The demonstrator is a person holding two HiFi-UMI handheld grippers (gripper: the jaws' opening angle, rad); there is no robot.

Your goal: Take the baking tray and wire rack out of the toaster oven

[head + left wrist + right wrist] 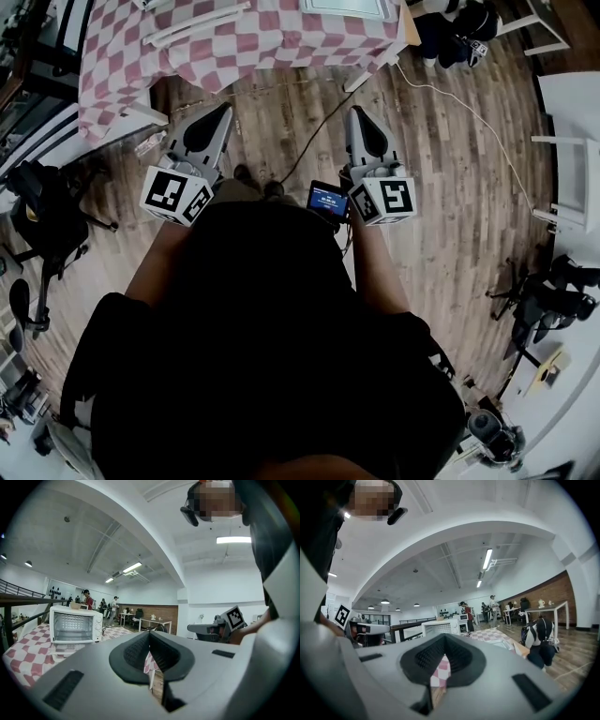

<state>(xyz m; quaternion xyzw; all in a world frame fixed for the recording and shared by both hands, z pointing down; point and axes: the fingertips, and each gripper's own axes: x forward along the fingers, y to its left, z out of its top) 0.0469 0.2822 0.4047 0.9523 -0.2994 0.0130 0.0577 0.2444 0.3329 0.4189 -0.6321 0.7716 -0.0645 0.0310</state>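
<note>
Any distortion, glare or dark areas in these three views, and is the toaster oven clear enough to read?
Head view: heavy fisheye, floor planks curve, the person's dark torso fills the middle. Left gripper view: ceiling lamp blown out, toaster oven small but sharp. Right gripper view: ceiling beams bow, toaster oven tiny, corners black.

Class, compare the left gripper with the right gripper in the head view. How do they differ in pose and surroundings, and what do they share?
In the head view, the left gripper slants strongly to the right, while the right gripper leans only slightly to the left. A small screen sits beside the right gripper, but there is none beside the left gripper. Both are shut and empty, and both aim toward the checked table.
</note>
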